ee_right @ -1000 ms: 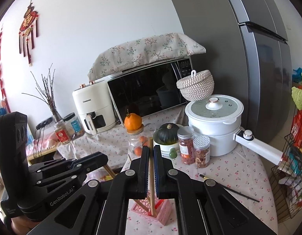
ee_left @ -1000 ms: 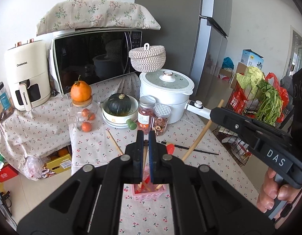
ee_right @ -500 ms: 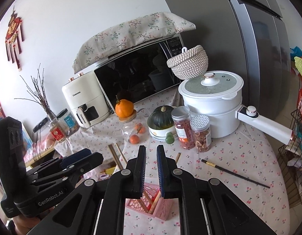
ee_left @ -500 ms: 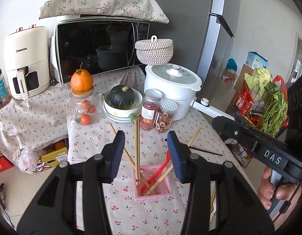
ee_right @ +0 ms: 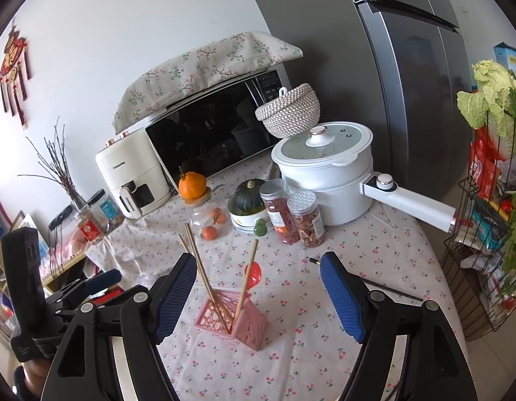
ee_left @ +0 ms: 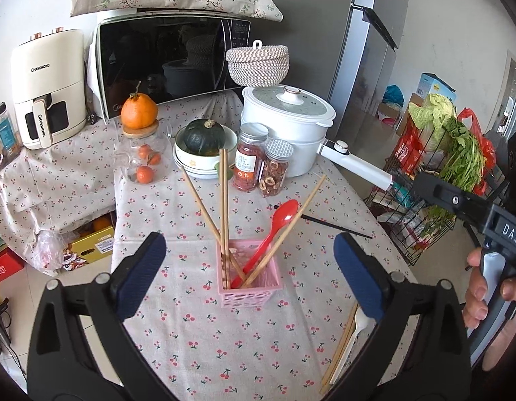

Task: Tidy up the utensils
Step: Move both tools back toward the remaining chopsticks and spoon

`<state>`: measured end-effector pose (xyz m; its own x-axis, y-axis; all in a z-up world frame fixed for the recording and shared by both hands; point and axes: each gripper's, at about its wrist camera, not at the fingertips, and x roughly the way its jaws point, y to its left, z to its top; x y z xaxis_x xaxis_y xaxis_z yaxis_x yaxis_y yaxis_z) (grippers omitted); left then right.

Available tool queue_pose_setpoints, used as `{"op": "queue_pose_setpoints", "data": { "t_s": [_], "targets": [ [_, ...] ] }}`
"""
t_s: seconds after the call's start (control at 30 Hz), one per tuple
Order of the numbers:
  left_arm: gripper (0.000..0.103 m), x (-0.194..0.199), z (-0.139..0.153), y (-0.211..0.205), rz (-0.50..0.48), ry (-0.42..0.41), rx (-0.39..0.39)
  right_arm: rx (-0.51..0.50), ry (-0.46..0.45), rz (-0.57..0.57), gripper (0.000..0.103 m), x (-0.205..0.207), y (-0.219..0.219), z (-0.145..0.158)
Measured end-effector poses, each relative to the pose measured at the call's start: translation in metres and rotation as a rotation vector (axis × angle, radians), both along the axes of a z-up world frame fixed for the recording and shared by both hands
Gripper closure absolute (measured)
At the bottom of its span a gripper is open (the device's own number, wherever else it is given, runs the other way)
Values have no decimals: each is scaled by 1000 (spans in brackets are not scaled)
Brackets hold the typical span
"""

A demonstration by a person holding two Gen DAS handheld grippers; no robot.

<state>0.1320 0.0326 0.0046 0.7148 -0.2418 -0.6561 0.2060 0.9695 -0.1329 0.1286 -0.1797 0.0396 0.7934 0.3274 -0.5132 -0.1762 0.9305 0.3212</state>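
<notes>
A pink lattice basket (ee_left: 248,284) (ee_right: 239,322) stands on the cherry-print table. Several wooden chopsticks (ee_left: 224,200) (ee_right: 204,277) and a red spoon (ee_left: 279,220) (ee_right: 253,274) lean in it. My left gripper (ee_left: 249,244) hovers over the near side of the basket, its jaws opening wide, the pads touching nothing. My right gripper (ee_right: 258,262) is also above the basket with its jaws opening and no utensil between the pads. A black chopstick (ee_left: 325,224) (ee_right: 386,289) lies beyond the basket. A white fork (ee_left: 356,325) and a wooden chopstick pair (ee_left: 338,351) lie at the near right.
Behind the basket stand two jars (ee_left: 263,163), a bowl with a green squash (ee_left: 204,153), a glass jar topped by an orange (ee_left: 141,157) and a white pot (ee_left: 288,117) with a long handle. A wire rack of vegetables (ee_left: 441,167) stands off the table's right edge.
Both grippers were shut on wooden chopsticks over the basket; both have opened and drawn back a little. The chopsticks now stand free in the basket.
</notes>
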Motion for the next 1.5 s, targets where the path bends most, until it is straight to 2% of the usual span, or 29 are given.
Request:
{"op": "queue_pose_setpoints", "data": {
  "t_s": [0.07,0.3,0.47,0.57,0.7,1.03,1.23,1.3,1.4,1.5],
  "targets": [
    [1,-5,-8,-5,-13,38,4,-12,24,-24,18,-8,-11,-5],
    [1,-17,-45,-20,-47,218,-40,-54,154,-98,16,-25,-42,-33],
    [1,-22,-69,-34,-67,284,-20,-91,238,-139,16,-34,-61,-60],
    [1,-26,-83,-43,-89,326,4,-126,327,-169,16,-35,-71,-83],
    [1,-29,-104,-53,-120,391,36,-107,476,-190,16,-31,-87,-117],
    [1,-31,-125,-67,-119,396,120,-197,665,-218,16,-22,-99,-180],
    [1,-32,-130,-75,-161,393,144,-264,710,-208,17,-13,-95,-208],
    [1,-34,-130,-77,-174,386,149,-265,716,-193,25,-12,-92,-214],
    [1,-35,-130,-80,-191,381,156,-345,690,-182,35,-13,-84,-214],
    [1,-35,-131,-83,-200,377,151,-349,681,-177,49,-15,-82,-213]
  ]
}}
